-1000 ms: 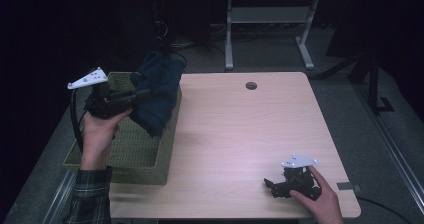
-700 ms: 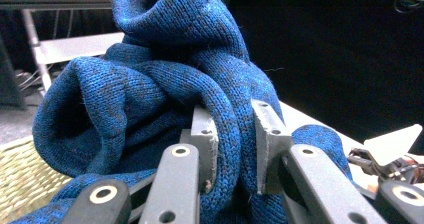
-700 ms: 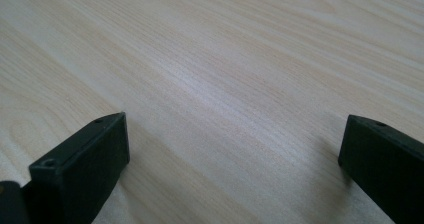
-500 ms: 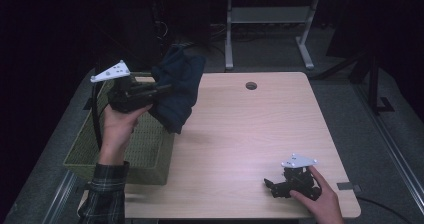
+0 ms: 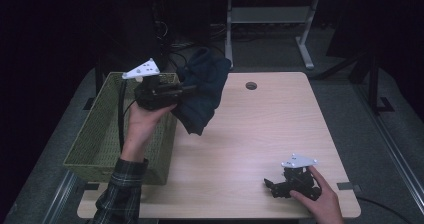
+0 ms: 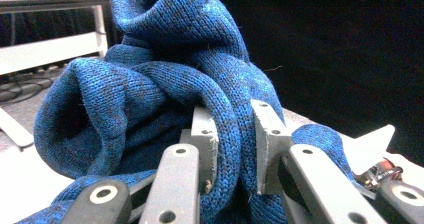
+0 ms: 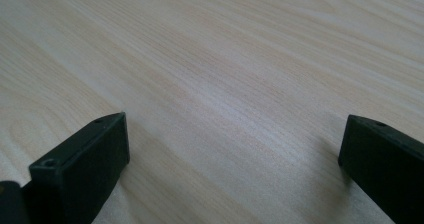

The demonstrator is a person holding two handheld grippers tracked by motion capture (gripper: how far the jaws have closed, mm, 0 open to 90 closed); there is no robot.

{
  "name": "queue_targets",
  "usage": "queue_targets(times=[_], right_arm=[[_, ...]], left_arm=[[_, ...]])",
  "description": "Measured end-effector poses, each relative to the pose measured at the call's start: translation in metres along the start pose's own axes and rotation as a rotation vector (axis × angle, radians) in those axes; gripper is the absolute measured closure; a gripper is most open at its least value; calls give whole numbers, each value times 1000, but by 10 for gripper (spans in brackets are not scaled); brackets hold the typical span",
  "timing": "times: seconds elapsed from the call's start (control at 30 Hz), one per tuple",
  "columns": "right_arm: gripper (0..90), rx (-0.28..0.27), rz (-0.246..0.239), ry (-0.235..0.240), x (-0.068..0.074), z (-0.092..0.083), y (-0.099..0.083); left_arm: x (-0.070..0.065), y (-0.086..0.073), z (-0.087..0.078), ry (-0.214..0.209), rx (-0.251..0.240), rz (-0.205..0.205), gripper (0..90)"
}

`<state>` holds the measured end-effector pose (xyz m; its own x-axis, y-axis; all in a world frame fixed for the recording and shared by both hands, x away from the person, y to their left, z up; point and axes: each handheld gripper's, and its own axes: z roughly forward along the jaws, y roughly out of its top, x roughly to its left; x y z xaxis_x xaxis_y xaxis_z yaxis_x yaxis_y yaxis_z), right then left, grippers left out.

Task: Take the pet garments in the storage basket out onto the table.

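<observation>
Left hand-held gripper (image 5: 187,89) is up in the air above the gap between basket and desk, pointing toward the far right of the high view. Its jaws pinch a fold of the blue knit garment (image 5: 202,94). In the left gripper view the two grey pads (image 6: 205,134) press on a thick roll of the knit garment (image 6: 165,74) from either side; the cloth bulges above and beside them.

The garment hangs off the gripper in a bunched mass, clear of the desk surface as far as the high view tells. Its lower end droops over the desk's near-left part, just beside the basket's right wall. Upper part rises above the jaws, dark against the dark background.

Green woven basket (image 5: 100,139) sits at the left edge of the desk (image 5: 260,134), rectangular, open top. Left hand (image 5: 142,121) wraps the gripper body from below; plaid sleeve (image 5: 122,189) at the wrist. A black cable (image 5: 121,119) trails down over the basket.

Right hand-held gripper (image 5: 272,186) rests on the desk at the near right corner, held by the right hand (image 5: 320,199), well apart from the garment. Right gripper view: jaws spread wide, bare wood grain between them (image 7: 225,109), nothing held.

Small round hole (image 5: 251,85) in the desk near its far edge.
</observation>
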<state>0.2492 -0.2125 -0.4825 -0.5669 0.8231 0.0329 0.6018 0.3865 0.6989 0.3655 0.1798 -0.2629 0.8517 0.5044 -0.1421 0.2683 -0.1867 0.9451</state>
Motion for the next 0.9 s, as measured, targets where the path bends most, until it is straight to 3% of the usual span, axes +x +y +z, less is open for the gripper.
queue_targets(times=[0.53, 0.9], right_arm=[[0, 0, 0, 0, 0, 0, 0], [0, -2, -2, 0, 0, 0, 0]], left_arm=[[-13, -18, 67, -85, 97, 9, 745], [-19, -35, 111, -107, 148, 13, 745]])
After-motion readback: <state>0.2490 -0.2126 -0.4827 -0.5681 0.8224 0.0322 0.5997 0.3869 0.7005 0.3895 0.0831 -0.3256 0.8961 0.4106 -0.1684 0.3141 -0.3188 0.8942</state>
